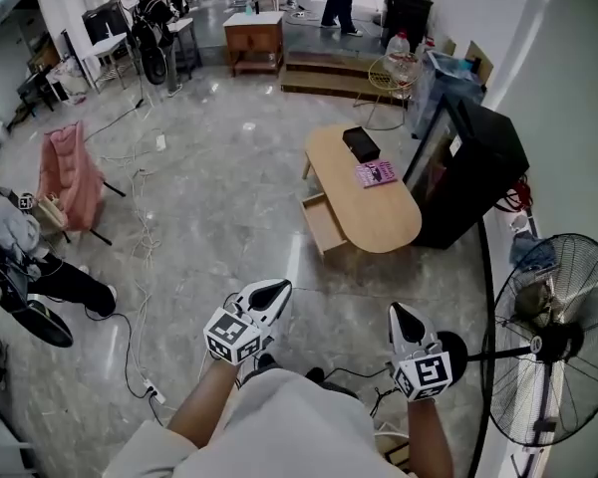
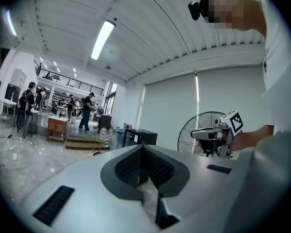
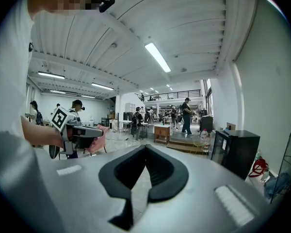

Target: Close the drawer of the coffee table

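Pale wood forms the oval coffee table [image 1: 379, 217], which stands on a glossy grey stone floor [image 1: 219, 227], well ahead of the person. Its right-hand long side sits just beside a black cabinet [image 1: 478, 157]. The table's shallow wooden drawer [image 1: 324, 224] is pulled out and open, projecting from the left-hand long side toward the bare floor. On the worktop lie a black rectangular box [image 1: 361, 143] at the far end and a magenta book [image 1: 376, 174] just nearer, close together but not touching.

The white-and-black left gripper [image 1: 277, 289] is held low in front of the person's body, pointing toward the table and well apart from it. Its own view shows the jaws pressed together at the tips with nothing between them. The white-and-black right gripper [image 1: 396, 313] is held alongside it, also far from the drawer. Its jaws are likewise closed tip to tip and empty.

A round black standing fan [image 1: 553, 342] stands at the right, near the right gripper. At the left are a pink chair [image 1: 70, 177] and white cables [image 1: 140, 217] trailing across the floor.
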### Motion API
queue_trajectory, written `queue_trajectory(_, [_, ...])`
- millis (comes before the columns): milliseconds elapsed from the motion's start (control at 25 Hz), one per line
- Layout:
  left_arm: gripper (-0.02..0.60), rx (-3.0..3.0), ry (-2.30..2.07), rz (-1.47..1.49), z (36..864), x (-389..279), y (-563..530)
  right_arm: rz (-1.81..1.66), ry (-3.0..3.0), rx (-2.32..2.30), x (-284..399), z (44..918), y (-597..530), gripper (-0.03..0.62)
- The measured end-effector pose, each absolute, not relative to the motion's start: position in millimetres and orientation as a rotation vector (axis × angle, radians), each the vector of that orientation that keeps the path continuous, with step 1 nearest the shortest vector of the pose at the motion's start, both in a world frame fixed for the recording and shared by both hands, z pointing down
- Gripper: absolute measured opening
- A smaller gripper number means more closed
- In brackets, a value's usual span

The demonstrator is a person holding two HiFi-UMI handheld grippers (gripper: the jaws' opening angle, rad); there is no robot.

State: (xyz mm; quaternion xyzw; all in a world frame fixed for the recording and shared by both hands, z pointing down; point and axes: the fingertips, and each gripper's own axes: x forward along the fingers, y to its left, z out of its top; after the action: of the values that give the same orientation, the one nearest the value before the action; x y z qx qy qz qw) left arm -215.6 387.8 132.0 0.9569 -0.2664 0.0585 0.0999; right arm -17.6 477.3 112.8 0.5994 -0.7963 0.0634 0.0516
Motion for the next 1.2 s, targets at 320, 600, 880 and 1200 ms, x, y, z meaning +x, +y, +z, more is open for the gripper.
queue_trajectory(320, [0.006, 2.804, -0.822, 0.198, 142.1, -197.0, 402.8, 0.212, -2.476, 1.766, -4.9, 123.9, 482.1, 0.009])
queue_trajectory(600, [0.006, 2.785, -0.844, 0.218, 149.2, -193.8, 391.5, 0.228, -2.498, 1.733, -1.3, 131.0, 468.1, 0.009])
queue_trajectory(880, [0.006, 2.778, -0.829, 0.196, 153.2, -180.8, 347.1, 0.245, -2.464, 1.757, 13.3, 137.5, 430.9, 0.011])
queue_trajectory(1200, [0.006, 2.787, -0.753, 0.186, 156.2, -157.4, 263.9, 0.287, -2.364, 1.818, 33.6, 143.0, 357.7, 0.009])
